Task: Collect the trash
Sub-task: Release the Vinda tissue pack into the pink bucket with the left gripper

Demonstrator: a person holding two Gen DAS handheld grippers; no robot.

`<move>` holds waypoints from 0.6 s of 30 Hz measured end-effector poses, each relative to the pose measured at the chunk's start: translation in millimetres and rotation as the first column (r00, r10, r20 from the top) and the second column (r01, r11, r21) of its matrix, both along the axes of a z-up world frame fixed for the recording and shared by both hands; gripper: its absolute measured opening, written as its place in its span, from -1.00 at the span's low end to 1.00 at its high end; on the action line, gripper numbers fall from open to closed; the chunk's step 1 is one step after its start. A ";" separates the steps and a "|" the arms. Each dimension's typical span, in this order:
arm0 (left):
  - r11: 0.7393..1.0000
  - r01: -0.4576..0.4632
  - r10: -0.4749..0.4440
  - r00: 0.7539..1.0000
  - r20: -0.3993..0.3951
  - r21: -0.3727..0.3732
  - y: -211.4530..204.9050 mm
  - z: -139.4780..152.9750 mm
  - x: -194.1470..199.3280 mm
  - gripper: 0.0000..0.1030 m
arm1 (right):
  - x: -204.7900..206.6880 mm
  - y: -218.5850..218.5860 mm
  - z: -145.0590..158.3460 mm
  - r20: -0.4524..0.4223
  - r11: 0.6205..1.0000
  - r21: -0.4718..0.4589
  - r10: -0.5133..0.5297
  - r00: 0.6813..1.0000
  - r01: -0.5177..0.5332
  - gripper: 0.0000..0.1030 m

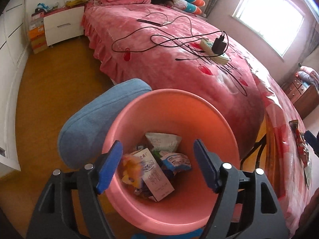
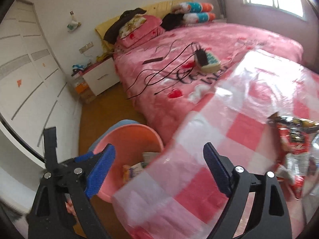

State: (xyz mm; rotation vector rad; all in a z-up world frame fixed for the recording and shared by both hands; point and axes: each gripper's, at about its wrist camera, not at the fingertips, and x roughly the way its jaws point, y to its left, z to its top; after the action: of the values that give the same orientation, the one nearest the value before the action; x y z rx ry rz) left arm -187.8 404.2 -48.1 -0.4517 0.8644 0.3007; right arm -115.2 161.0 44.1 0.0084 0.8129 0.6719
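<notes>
A pink trash bin (image 1: 211, 117) stands on the floor beside the bed and holds a milk carton (image 1: 154, 174), a blue-white wrapper (image 1: 176, 160) and other wrappers. My left gripper (image 1: 157, 165) hangs open over the bin's mouth, empty. A yellow wrapper (image 1: 130, 168) shows blurred just inside the left finger, not gripped. My right gripper (image 2: 159, 169) is open and empty above the checked plastic sheet (image 2: 229, 131) on the bed's end. A red-black snack wrapper (image 2: 295, 141) lies on that sheet to the gripper's right; it also shows in the left wrist view (image 1: 301, 143). The bin also shows in the right wrist view (image 2: 127, 133).
A blue cushioned stool (image 1: 91, 119) stands behind the bin. The pink bed (image 1: 169, 59) carries a power strip with charger (image 1: 216, 46), black cables and a remote (image 1: 149, 22). A white nightstand (image 1: 63, 26), wardrobe doors at left and a wooden dresser (image 1: 301, 93) at right.
</notes>
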 end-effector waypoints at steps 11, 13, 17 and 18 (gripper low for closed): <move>0.996 0.091 -0.092 0.995 0.047 0.024 -37.8 23.9 12.0 0.51 | -24.0 -35.5 -11.6 0.061 0.999 -0.011 -0.040 0.997 0.041 0.72; 0.993 0.113 -0.115 0.992 0.055 0.032 -47.1 28.8 13.6 0.51 | -23.4 -42.8 -11.8 0.054 0.998 -0.004 -0.060 0.997 0.060 0.72; 0.985 0.167 -0.170 0.983 0.063 0.052 -69.8 38.6 18.6 0.51 | -20.7 -65.4 -13.1 0.039 0.993 0.017 -0.116 0.992 0.116 0.72; 0.982 0.181 -0.184 0.981 0.065 0.059 -76.5 41.2 19.7 0.51 | -20.2 -70.1 -13.6 0.036 0.992 0.020 -0.126 0.991 0.125 0.72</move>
State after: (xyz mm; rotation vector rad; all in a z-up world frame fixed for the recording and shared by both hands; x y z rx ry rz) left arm -168.0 327.8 -6.8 -0.3294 0.8213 0.1373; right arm -135.3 90.9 30.5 0.0622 0.7638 0.5590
